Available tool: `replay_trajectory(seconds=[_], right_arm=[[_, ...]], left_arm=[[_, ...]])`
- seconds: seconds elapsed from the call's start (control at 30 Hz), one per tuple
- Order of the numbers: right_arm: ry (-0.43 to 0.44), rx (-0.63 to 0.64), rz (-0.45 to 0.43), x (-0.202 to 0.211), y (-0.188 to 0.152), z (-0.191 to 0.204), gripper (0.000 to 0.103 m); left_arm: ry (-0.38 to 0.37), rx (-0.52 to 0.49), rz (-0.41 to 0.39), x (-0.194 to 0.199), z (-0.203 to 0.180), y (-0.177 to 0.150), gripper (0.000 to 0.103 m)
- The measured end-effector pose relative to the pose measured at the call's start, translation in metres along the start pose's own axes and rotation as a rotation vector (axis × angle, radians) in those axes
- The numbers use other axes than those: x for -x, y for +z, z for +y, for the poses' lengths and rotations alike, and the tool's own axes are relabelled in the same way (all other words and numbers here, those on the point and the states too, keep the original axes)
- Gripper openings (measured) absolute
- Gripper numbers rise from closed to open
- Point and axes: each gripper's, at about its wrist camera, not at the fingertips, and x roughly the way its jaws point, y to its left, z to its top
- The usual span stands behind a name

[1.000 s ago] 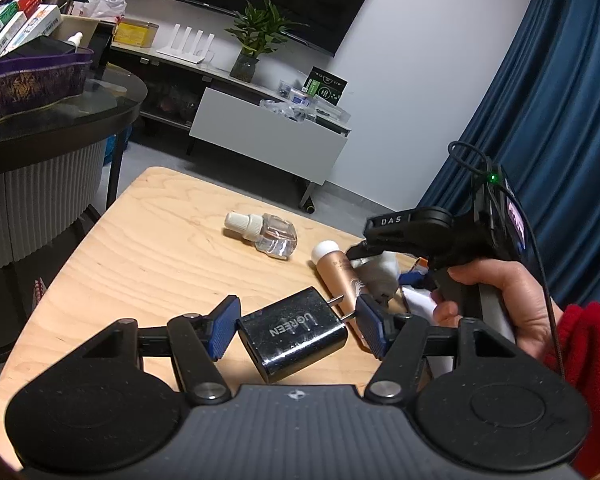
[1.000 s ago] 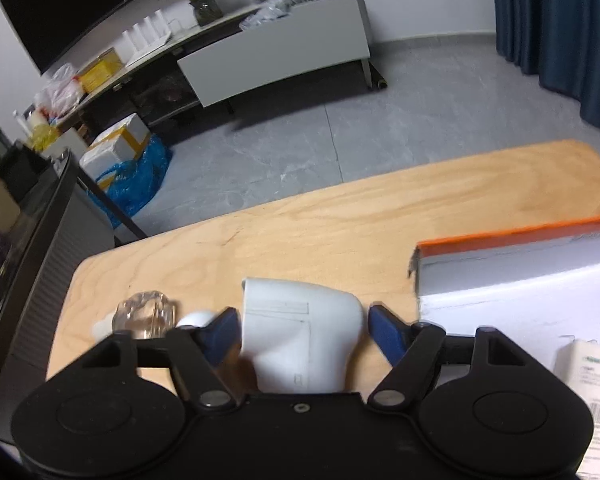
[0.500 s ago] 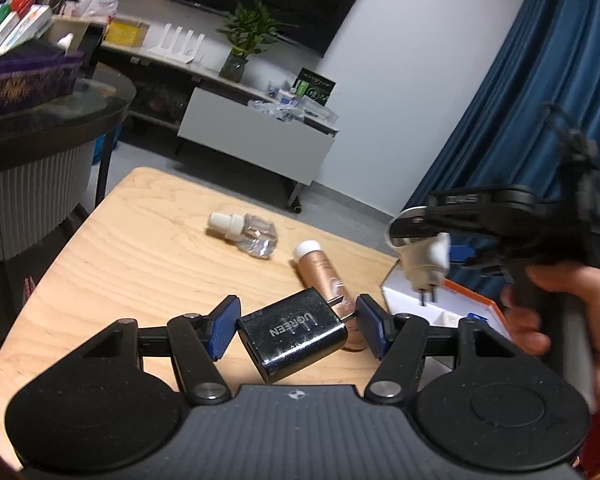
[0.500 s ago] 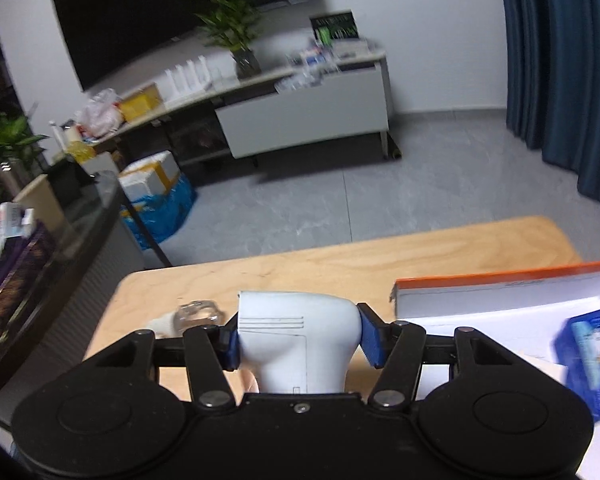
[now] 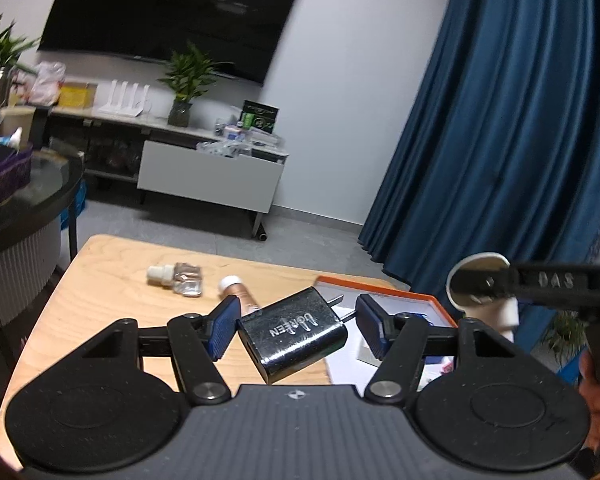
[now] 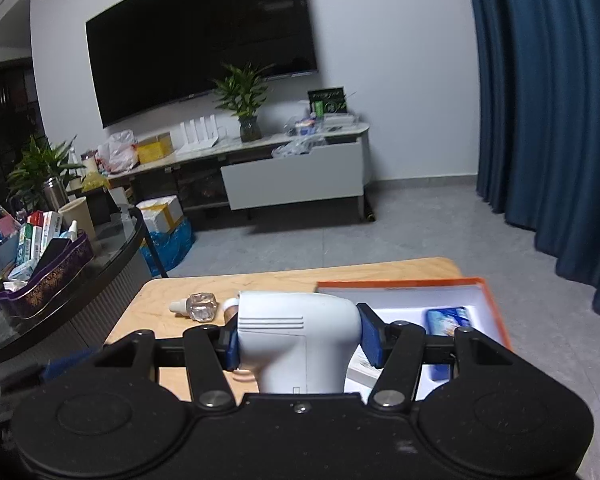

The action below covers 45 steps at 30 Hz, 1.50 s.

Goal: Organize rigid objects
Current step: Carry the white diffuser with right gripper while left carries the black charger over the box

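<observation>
My left gripper [image 5: 297, 314] is shut on a black UGREEN charger [image 5: 296, 340], held tilted above the wooden table [image 5: 120, 288] with its prongs against the right pad. My right gripper [image 6: 300, 338] is shut on a white plug adapter [image 6: 296, 332], both blue pads pressing its sides. The left wrist view shows that adapter [image 5: 508, 312] at the far right, raised beyond an orange-rimmed white box [image 5: 380, 290]. The box [image 6: 494, 304] lies open on the table's right end, just ahead of the adapter.
A clear glass bottle [image 5: 182, 278] and a rose-gold tube with a white cap [image 5: 236, 292] lie on the table [image 6: 260, 282] left of the box. A blue packet [image 6: 448, 320] sits inside the box. A dark round glass table [image 6: 112, 264] with a basket stands left; blue curtains hang right.
My right gripper closed on the white adapter and lifted it off the table, up beside the box. My left gripper rose with the charger still in it.
</observation>
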Motion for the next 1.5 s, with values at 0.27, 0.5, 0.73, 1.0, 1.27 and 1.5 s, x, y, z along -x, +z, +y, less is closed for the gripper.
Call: replay_trajectory(seconds=[0.27, 0.5, 0.73, 1.0, 1.27, 1.5], right_arm=[[-0.060, -0.046, -0.050, 0.049, -0.022, -0.036, 0.067], [-0.111, -0.055, -0.103, 0.079, -0.034, -0.062, 0.067], [-0.120, -0.090, -0.126, 0.091, -0.040, -0.083, 0.067], [-0.121, -0.100, -0.135, 0.100, -0.045, -0.096, 0.067], [-0.119, -0.098, -0.130, 0.101, -0.045, -0.098, 0.067], [-0.126, -0.097, -0.120, 0.093, -0.041, -0.093, 0.067]], left_arm=[[-0.022, -0.110, 0.023, 0.003, -0.050, -0.003, 0.064], [-0.049, -0.170, 0.032, 0.003, -0.079, -0.009, 0.064], [-0.073, -0.215, 0.024, 0.003, -0.100, -0.012, 0.064], [-0.081, -0.236, 0.025, 0.000, -0.111, -0.017, 0.064], [-0.073, -0.223, 0.028, -0.001, -0.109, -0.019, 0.064], [-0.063, -0.221, 0.032, -0.005, -0.110, -0.020, 0.064]])
